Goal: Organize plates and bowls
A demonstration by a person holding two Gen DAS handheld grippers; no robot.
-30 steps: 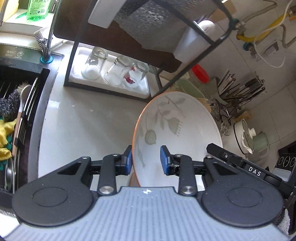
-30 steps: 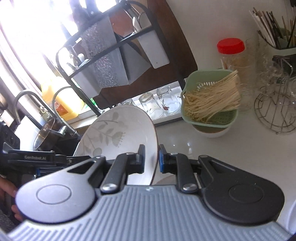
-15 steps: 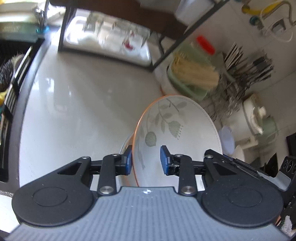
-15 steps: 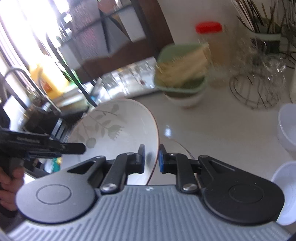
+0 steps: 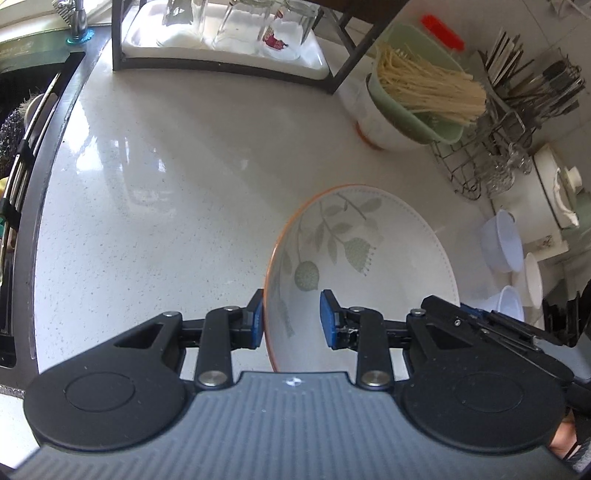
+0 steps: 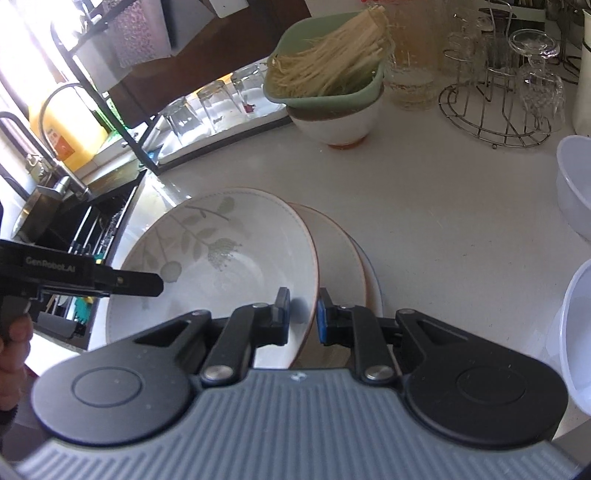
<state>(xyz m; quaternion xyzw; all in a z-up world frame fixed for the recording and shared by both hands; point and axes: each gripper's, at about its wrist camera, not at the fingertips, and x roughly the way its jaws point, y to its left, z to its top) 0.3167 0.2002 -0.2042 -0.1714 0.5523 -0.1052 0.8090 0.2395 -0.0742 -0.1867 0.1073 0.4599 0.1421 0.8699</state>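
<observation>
A white deep plate with a leaf pattern and an orange rim (image 5: 362,258) (image 6: 221,254) is held by both grippers, low over the counter. My left gripper (image 5: 291,319) straddles its left rim, jaws set apart on either side of the wall. My right gripper (image 6: 301,315) is shut on its right rim. Under it, in the right wrist view, lies a stack of plates (image 6: 347,254), the held plate tilted onto it.
A green colander of noodles on a white bowl (image 5: 417,99) (image 6: 332,92) stands at the back. A dish rack with upturned glasses (image 5: 229,33), a wire glass stand (image 6: 495,103), clear plastic bowls (image 5: 502,243) (image 6: 576,184) and the sink (image 5: 22,122) surround the counter.
Both grippers have carried the leaf plate down and away from the rack toward the counter. It now rests tilted over the stack of plates.
</observation>
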